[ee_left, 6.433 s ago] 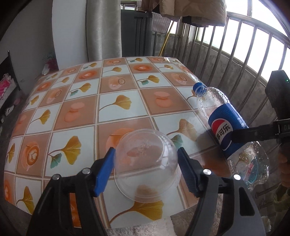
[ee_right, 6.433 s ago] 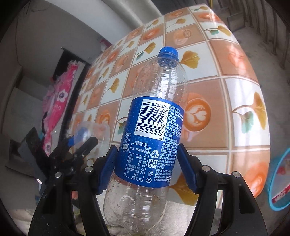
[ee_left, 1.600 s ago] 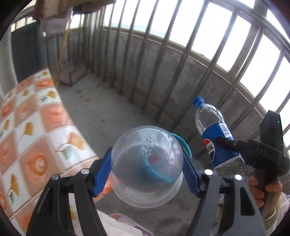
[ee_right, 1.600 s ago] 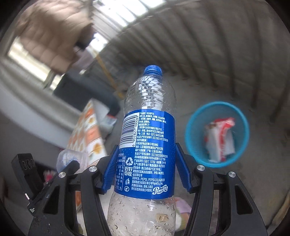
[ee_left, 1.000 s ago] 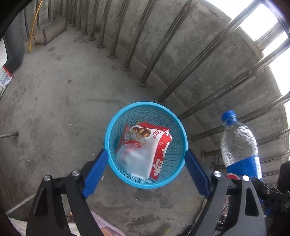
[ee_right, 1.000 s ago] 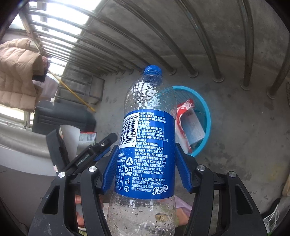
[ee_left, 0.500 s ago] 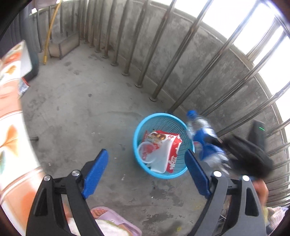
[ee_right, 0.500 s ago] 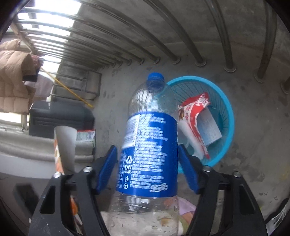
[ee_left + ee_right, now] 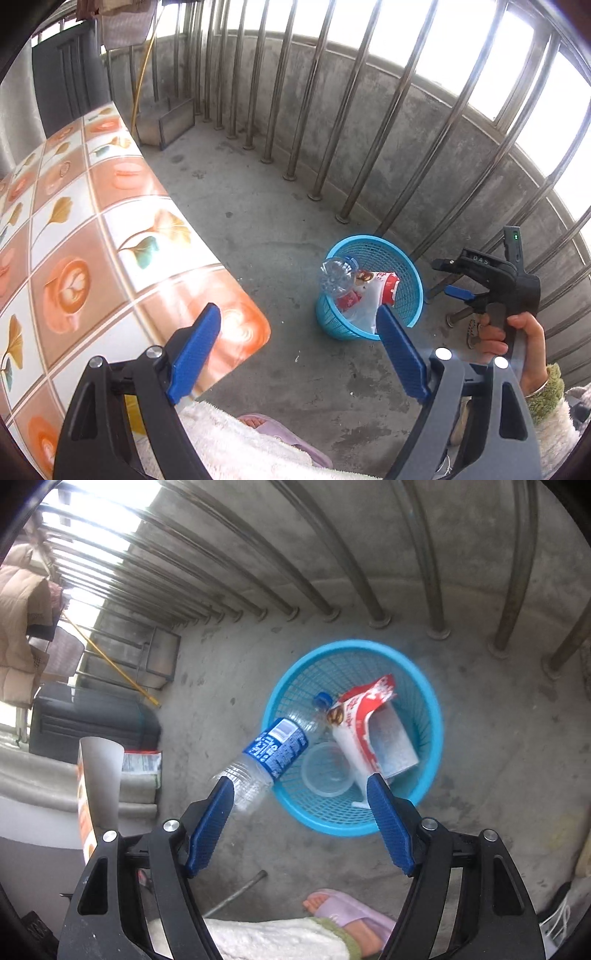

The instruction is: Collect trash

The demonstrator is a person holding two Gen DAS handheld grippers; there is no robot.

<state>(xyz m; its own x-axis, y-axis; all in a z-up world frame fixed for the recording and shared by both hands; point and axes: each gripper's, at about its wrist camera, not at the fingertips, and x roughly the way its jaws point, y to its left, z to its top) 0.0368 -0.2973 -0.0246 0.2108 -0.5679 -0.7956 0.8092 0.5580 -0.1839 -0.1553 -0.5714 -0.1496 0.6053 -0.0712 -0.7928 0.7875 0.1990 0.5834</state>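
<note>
A blue mesh basket (image 9: 432, 709) stands on the concrete floor by the railing. The blue-labelled plastic bottle (image 9: 273, 753) lies cap-down in it, its base sticking out over the left rim. A clear plastic cup (image 9: 327, 771) and a red-and-white snack bag (image 9: 362, 716) lie inside too. My right gripper (image 9: 299, 819) hangs open above the basket, with nothing between its pads. My left gripper (image 9: 295, 350) is open and empty, higher and further back; from there I see the basket (image 9: 332, 325), the bottle (image 9: 336, 275) and the right gripper (image 9: 447, 277) held by a hand.
The tiled table (image 9: 92, 240) with its leaf pattern fills the left of the left wrist view. Metal railing bars (image 9: 347, 122) curve behind the basket. A foot in a purple slipper (image 9: 343, 912) stands just short of the basket. A metal rod (image 9: 236, 890) lies on the floor.
The bottle has left my right gripper and dropped into the basket, and that gripper's jaws have widened. My left gripper has pulled up and back, bringing the table into view.
</note>
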